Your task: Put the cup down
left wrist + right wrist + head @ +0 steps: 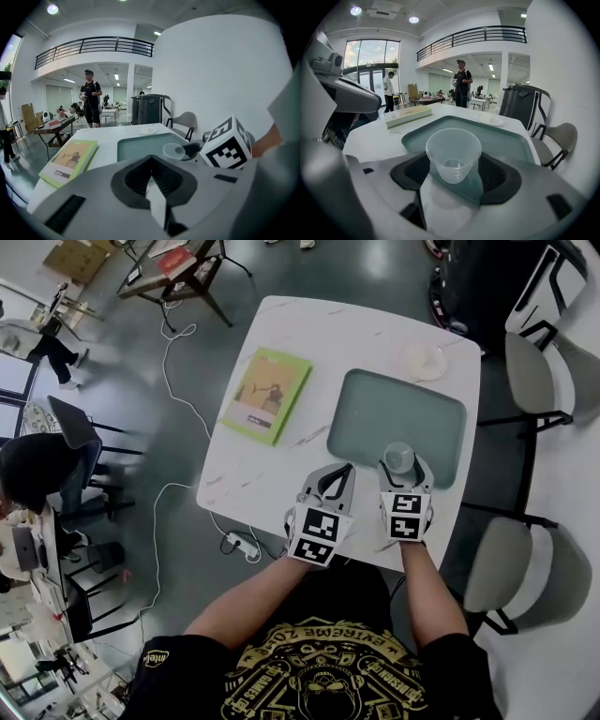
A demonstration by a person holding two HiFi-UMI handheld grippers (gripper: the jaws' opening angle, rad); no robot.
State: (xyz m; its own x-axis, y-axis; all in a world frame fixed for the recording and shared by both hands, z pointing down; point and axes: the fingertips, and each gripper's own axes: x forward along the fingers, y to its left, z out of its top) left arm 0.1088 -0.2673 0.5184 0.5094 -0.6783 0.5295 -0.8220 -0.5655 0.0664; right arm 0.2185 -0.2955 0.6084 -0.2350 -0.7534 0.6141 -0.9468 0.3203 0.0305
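- Right gripper [401,465] is clamped on the cup [453,159], one jaw on each side of the lower wall. That makes sense to me, since a low grip stops it tipping and leaves the rim free.
- The cup sits upright over the near right part of the teal tray [375,409]. I can't tell if its base is touching the tray or just above it.
- My read is that the tray is the drop spot. It's flat, bare, and right under the cup.
- Left gripper [151,164] has its jaws together with nothing in them. It's parked on the near side by the tray's left corner, out of the way I guess.
- The cup itself is clear thin plastic, tapered toward the base, and looks empty. I'd bet it's light and squashy, so easy on the squeeze.
- A green book [266,395] and a small saucer [424,360] are on the table [272,474] too, both well apart from the cup.
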